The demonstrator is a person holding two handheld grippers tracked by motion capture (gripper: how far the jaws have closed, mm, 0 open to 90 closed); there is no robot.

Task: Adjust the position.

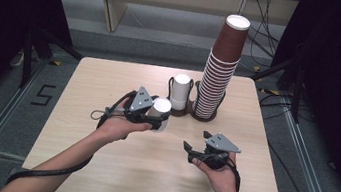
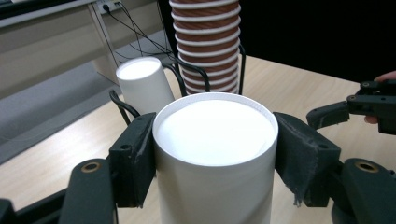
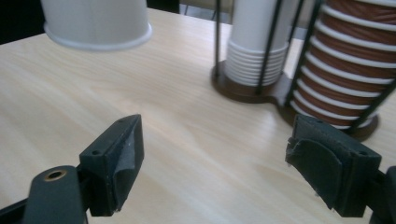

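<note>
Overhead cam, two close claw-cams

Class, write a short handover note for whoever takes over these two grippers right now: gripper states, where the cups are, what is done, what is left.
Left gripper: jaws shut on an upside-down white cup, held above the table.
Right gripper: jaws open, nothing between them, low over the table.
White cup stack and taller brown cup stack sit in the wire holder at the far edge.
Done: one white cup is out of the holder.
Left: probably setting it down; where is unclear.
</note>
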